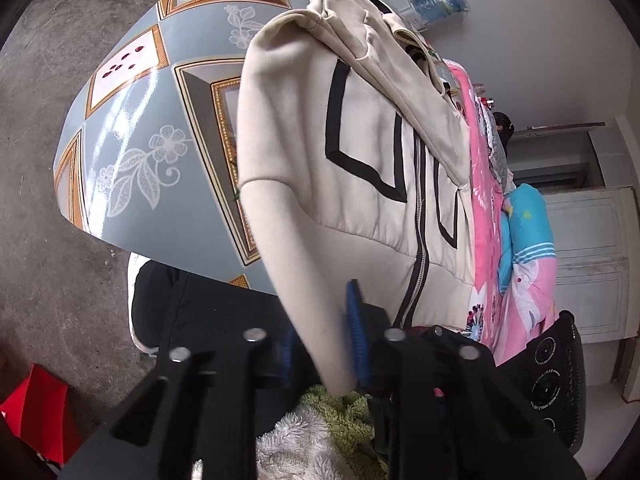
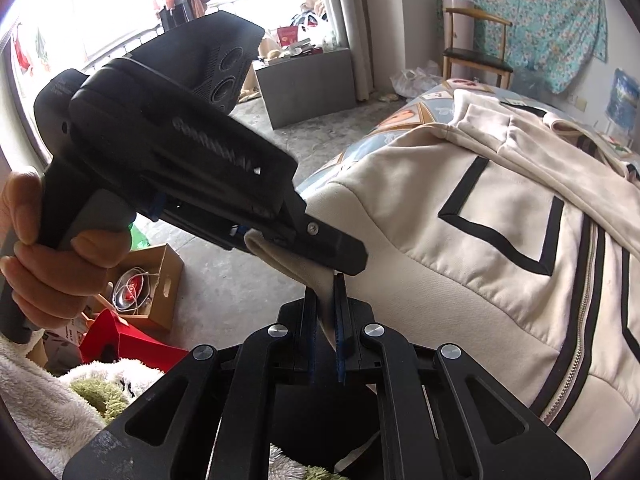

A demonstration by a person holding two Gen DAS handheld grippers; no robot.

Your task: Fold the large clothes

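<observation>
A cream zip-up hoodie point(image 1: 360, 152) with black line trim lies on the patterned table point(image 1: 132, 152), its sleeve point(image 1: 304, 288) hanging over the near edge. My left gripper point(image 1: 320, 344) is shut on the sleeve's end; its blue pad point(image 1: 358, 340) presses the cloth. In the right wrist view the hoodie point(image 2: 460, 240) fills the right side. My right gripper point(image 2: 325, 320) is shut on the same sleeve end point(image 2: 326, 300), just below the left gripper point(image 2: 320, 256), which grips the cuff from the left.
Pink and blue bedding point(image 1: 516, 240) lies past the hoodie. A grey concrete floor point(image 2: 224, 280) holds a cardboard box point(image 2: 148, 288) and a red box point(image 2: 116, 340). A wooden chair point(image 2: 476, 52) stands at the back wall.
</observation>
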